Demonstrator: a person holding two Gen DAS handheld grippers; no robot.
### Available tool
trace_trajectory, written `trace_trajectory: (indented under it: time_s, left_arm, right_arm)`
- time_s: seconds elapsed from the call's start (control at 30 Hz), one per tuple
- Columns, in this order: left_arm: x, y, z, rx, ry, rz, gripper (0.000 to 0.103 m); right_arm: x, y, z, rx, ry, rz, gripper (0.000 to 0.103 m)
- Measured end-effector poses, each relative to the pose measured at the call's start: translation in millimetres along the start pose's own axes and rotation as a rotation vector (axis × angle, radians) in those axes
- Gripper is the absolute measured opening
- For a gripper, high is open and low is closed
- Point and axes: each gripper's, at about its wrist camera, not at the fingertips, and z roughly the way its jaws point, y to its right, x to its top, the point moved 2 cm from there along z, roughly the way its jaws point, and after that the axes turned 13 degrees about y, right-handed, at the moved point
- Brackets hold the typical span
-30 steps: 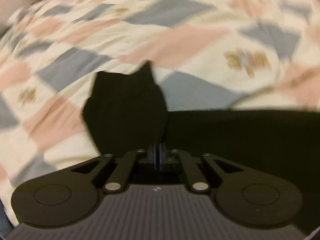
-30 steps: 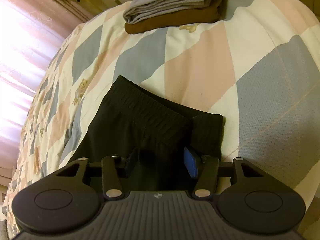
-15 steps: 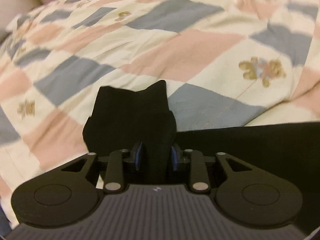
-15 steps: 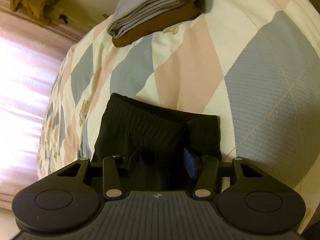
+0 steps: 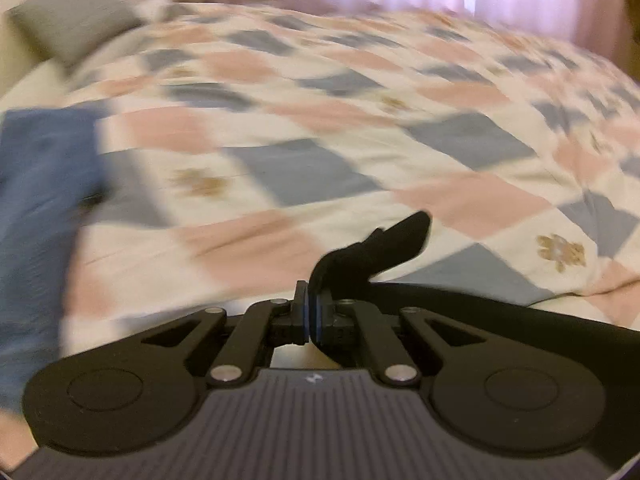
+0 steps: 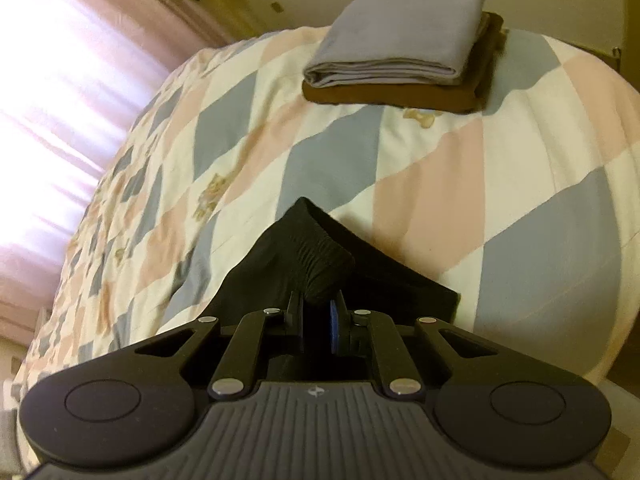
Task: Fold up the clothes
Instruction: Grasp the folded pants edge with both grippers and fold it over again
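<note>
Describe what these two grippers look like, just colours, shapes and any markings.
Both match. The left gripper and right gripper are matte black, with angled link arms on silver pivot pins, blue finger pads, two round discs at the sides, and a ribbed grey body bearing a small white logo. No cables or sleeves show.

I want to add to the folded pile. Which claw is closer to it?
Right, it seems. The right claw, pinching the black shorts, faces the folded pile across the quilt. The left claw view never shows the pile.
</note>
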Motion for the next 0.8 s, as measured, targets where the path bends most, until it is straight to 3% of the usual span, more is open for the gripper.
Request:
trace_trajectory:
  time_s: [0.07,0.17,0.33,0.4,0.43,0.53,0.57,0.63,0.77,0.8]
  left_arm:
    - [-9.1,-28.5,-30.4,0.039,0.005,-0.04,0.002]
    - [-40.6,-42.7,-59.0,0.061,0.005,-0.006,0.003]
    - [-120.8,-39.5,-44.0,0.091,-0.152,-0.01,0.003]
    - [-143.8,-39.5,-34.8,0.085,-0.191,-0.012,0.003]
    - [-150.3,-40.4,-30.2,0.086,-0.217,-0.025,0.003]
    - [-151.7,-41.6,-26.4,0.083,-0.208,-0.048,0.003]
    - [-150.6,-40.4,-25.9,0.083,-0.201,-0.035,0.003]
    - [-147.1,-38.0,-28.3,0.081,-0.169,-0.011,0.003]
    - [-140.1,-37.2,-34.9,0.08,-0.092,0.017,0.003]
    - [-138.9,-38.0,-35.5,0.08,-0.077,0.02,0.003]
  right_arm:
    - [2.9,2.5,-7.4,-0.005,-0.023,-0.007,0.011]
    - [1.0,12.6,-10.9,-0.033,-0.047,-0.018,0.011]
    - [-25.8,51.5,23.8,-0.117,-0.129,-0.006,0.016]
    - [-27.3,58.9,24.4,-0.1,-0.118,0.047,0.028]
    - [-27.8,62.4,24.4,-0.091,-0.112,0.074,0.03]
    - [-24.1,54.6,18.2,-0.076,-0.099,0.016,0.028]
    - [-22.6,49.6,16.5,-0.074,-0.099,-0.025,0.02]
    - [-18.8,39.8,11.6,-0.053,-0.087,-0.088,0.016]
    - [-5.8,23.8,-8.8,0.112,-0.011,-0.075,0.015]
    - [-5.9,23.7,-9.1,0.107,-0.01,-0.095,0.015]
